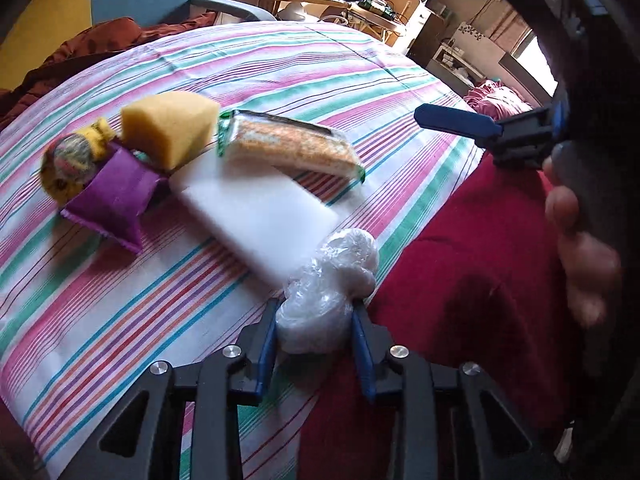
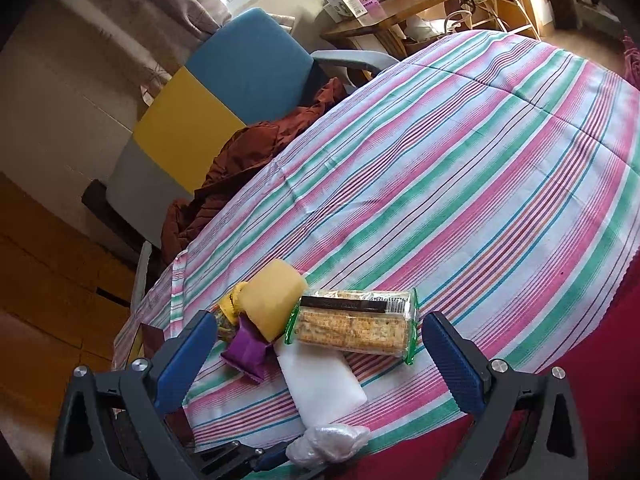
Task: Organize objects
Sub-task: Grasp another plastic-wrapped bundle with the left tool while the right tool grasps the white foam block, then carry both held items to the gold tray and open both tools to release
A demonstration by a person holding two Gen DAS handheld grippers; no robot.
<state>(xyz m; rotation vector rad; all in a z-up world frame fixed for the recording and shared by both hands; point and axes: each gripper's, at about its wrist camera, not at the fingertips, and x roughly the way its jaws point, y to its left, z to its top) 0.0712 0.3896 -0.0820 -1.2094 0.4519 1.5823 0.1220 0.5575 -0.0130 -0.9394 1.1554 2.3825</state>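
My left gripper (image 1: 314, 320) is shut on a crumpled clear plastic bag (image 1: 328, 292), held just above the near edge of a white foam block (image 1: 256, 208). That bag (image 2: 328, 444) shows at the bottom of the right wrist view too. A wrapped cracker pack (image 1: 288, 146) leans on the block's far end. Left of it sit a yellow sponge (image 1: 170, 126), a purple pouch (image 1: 114, 196) and a yellow patterned ball (image 1: 66, 164). My right gripper (image 2: 316, 344) hangs open above the cracker pack (image 2: 356, 326) and white block (image 2: 320, 388), holding nothing; its fingers (image 1: 456, 120) show at the upper right of the left wrist view.
Everything lies on a striped cloth (image 2: 460, 168) over a round table, with a red cloth (image 1: 460, 280) at the near right. A blue and yellow chair (image 2: 224, 92) with a rust-coloured garment (image 2: 248, 152) stands beyond the table. A wooden desk (image 2: 400, 12) stands further back.
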